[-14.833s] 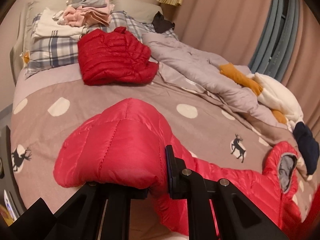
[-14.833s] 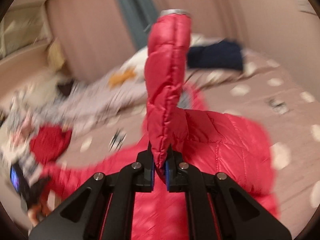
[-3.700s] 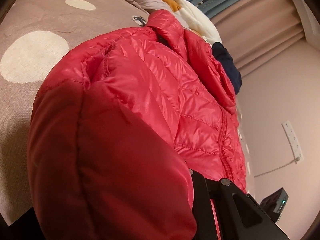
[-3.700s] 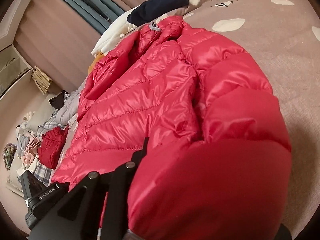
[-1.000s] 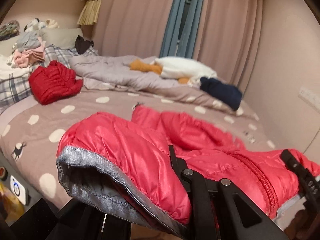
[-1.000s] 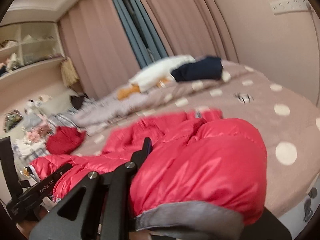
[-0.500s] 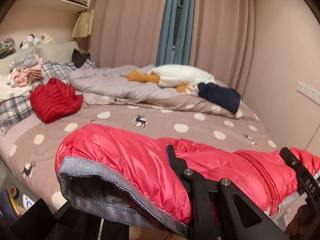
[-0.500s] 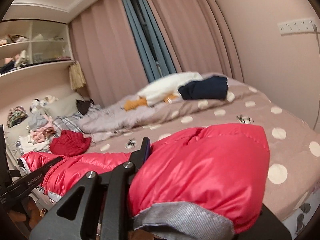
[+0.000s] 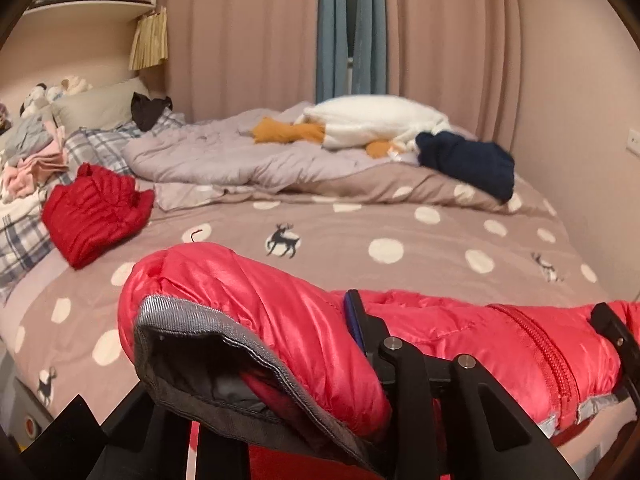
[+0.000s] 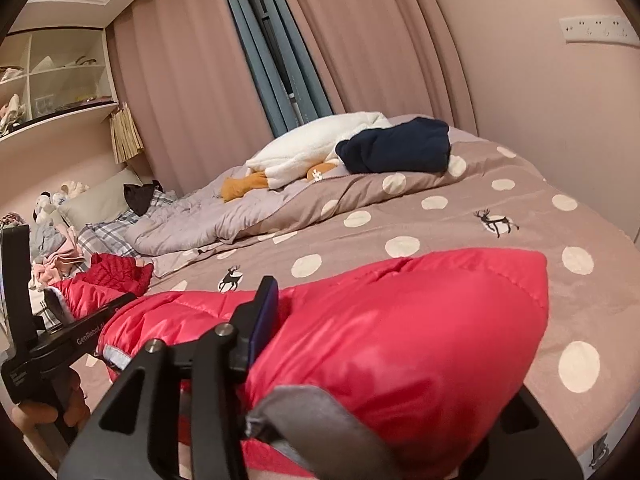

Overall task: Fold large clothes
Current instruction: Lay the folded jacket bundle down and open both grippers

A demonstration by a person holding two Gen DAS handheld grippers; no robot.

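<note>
A bright red down jacket with a grey hem lies stretched along the near edge of the bed, its zipper facing up. My left gripper holds the jacket's left hem corner; its jaws are opening, with the padded cloth still bulging against the blue pad. Its other finger is hidden under the fabric. My right gripper is at the right corner of the jacket. Its jaws are opening too; the blue pad stands bare beside the cloth, which still sits between the fingers.
The bed has a taupe cover with white dots and deer. A folded dark red jacket lies at the left. A grey quilt, a white fleece and a navy garment lie at the back. Clothes are piled on the pillows.
Both grippers have drawn back to the bed's near edge, pulling the jacket with them. Their fingers now stand wider apart, more so on the right.
</note>
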